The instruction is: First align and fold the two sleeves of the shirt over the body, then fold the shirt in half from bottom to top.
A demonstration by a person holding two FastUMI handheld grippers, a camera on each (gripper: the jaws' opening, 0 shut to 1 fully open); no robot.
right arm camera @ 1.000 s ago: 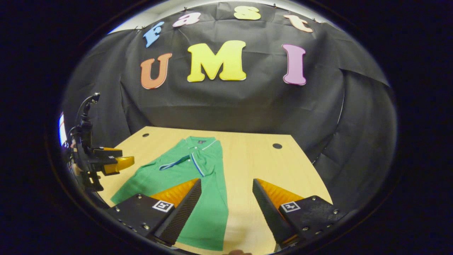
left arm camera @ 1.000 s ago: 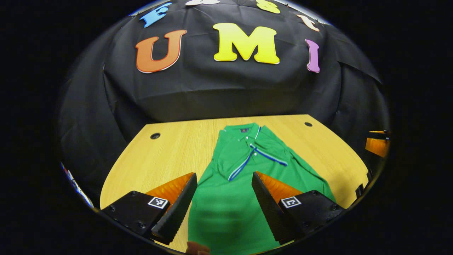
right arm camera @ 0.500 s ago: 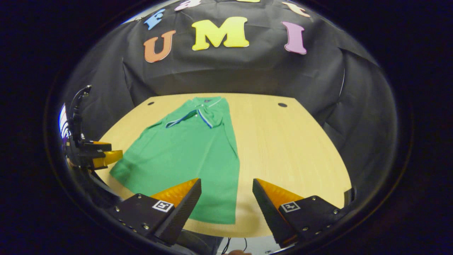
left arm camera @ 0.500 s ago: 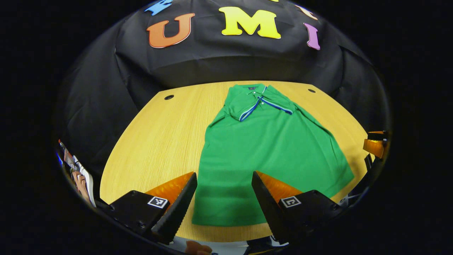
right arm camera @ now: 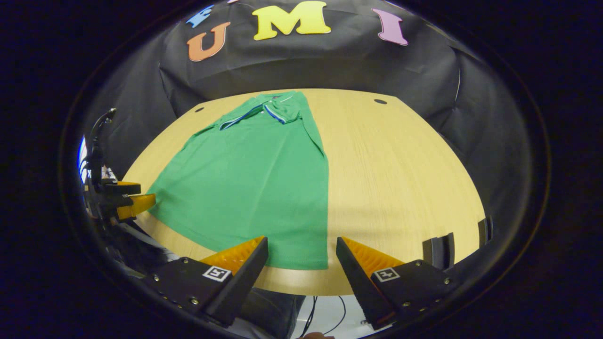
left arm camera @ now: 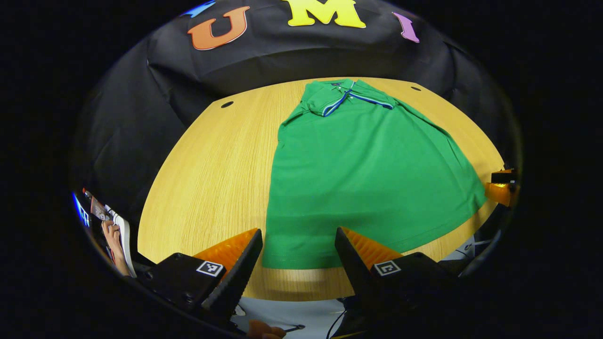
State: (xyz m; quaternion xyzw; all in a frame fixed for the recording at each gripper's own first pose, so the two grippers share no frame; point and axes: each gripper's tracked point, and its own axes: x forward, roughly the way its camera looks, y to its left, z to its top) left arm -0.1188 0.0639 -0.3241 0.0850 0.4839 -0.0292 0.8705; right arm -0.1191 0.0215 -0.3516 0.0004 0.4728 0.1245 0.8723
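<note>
One shirt (left arm camera: 362, 179), one table (left arm camera: 207, 174), two gaping tongs (left arm camera: 297, 263).

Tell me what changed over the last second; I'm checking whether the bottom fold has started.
Both grippers drew back toward the near table edge: the left gripper and right gripper, earlier over the shirt's lower part, now hang by its hem. Nothing was grasped or released; both pairs of jaws stayed open and empty. The shirt stayed flat on the table, sleeves folded in, bottom unfolded.

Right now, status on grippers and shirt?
Left gripper open, right gripper open, both empty. Green polo shirt flat on wooden table, sleeves folded in. Nothing blocking.
</note>
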